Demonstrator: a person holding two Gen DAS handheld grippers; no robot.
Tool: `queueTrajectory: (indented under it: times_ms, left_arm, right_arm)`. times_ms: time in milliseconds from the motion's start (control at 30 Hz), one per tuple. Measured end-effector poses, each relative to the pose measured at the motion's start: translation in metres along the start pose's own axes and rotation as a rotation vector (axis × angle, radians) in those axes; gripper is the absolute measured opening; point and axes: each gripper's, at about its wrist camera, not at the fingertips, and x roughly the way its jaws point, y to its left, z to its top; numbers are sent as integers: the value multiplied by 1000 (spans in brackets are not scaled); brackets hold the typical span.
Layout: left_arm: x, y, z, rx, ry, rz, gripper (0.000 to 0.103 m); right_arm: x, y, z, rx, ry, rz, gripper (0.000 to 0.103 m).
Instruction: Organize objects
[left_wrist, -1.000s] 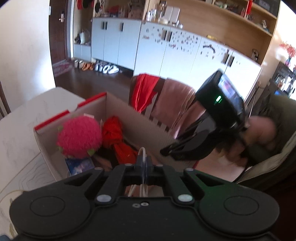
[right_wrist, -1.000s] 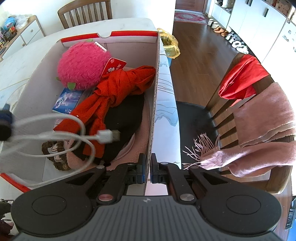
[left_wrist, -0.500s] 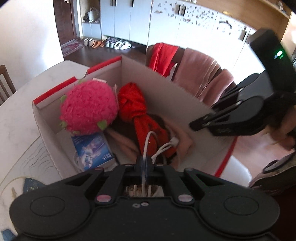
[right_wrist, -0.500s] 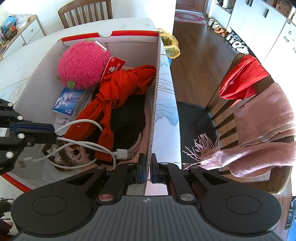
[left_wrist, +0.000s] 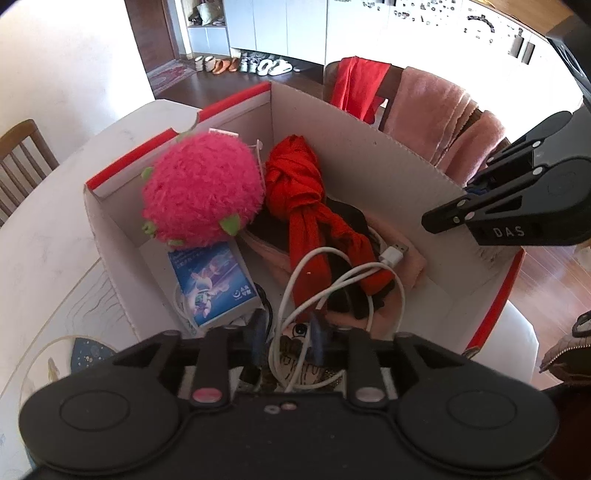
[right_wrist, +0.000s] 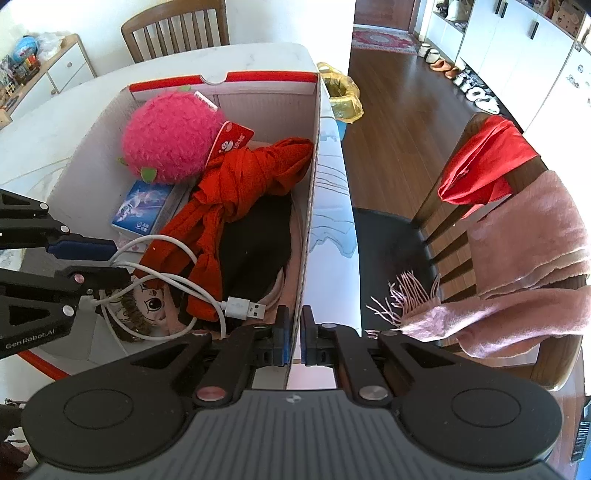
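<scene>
**Cable lowered into the box, left gripper letting go**

Since a second ago the left gripper (right_wrist: 118, 258) has come down from above the box rim into the cardboard box (left_wrist: 369, 155), bringing the white USB cable (right_wrist: 177, 284) with it, and its jaws have just been opening. They now stand partly apart with a loop of cable lying loosely between them, no longer pinched. From there the cable curls outward over a doll's face (right_wrist: 151, 302) and the red scarf (right_wrist: 243, 173), its plug end resting on dark cloth near the right wall. Further back sit a blue packet (right_wrist: 142, 212) and a pink plush ball (right_wrist: 170, 138). The right gripper (right_wrist: 293, 343) is clamped together on the box's near right wall, steadying it on the table (left_wrist: 48, 236).

This looks like the release step. Next, the left gripper probably needs to lift straight out without snagging the loops.
</scene>
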Motion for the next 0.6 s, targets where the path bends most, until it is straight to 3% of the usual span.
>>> queueTrajectory:
  times_ms: [100, 167, 300, 433, 500, 600]
  left_arm:
    - [-6, 0, 0, -17, -10, 11, 36]
    - [-12, -1, 0, -30, -21, 20, 47]
    - [-26, -3, -2, -55, -49, 33, 49]
    - [-43, -4, -4, -101, -80, 61, 64]
    - [-52, -5, -5, -120, -101, 63, 64]
    - [-64, -7, -7, -146, -129, 82, 73]
  right_arm:
    - [-5, -1, 0, -7, -12, 7, 6]
    - [-9, -2, 0, -12, -21, 13, 6]
    - [-21, -5, -1, -23, -51, 29, 6]
    - [-33, -8, -2, -42, -84, 40, 6]
    - [-38, -9, -3, -54, -102, 45, 6]
    - [-46, -10, -5, -68, -122, 52, 6]
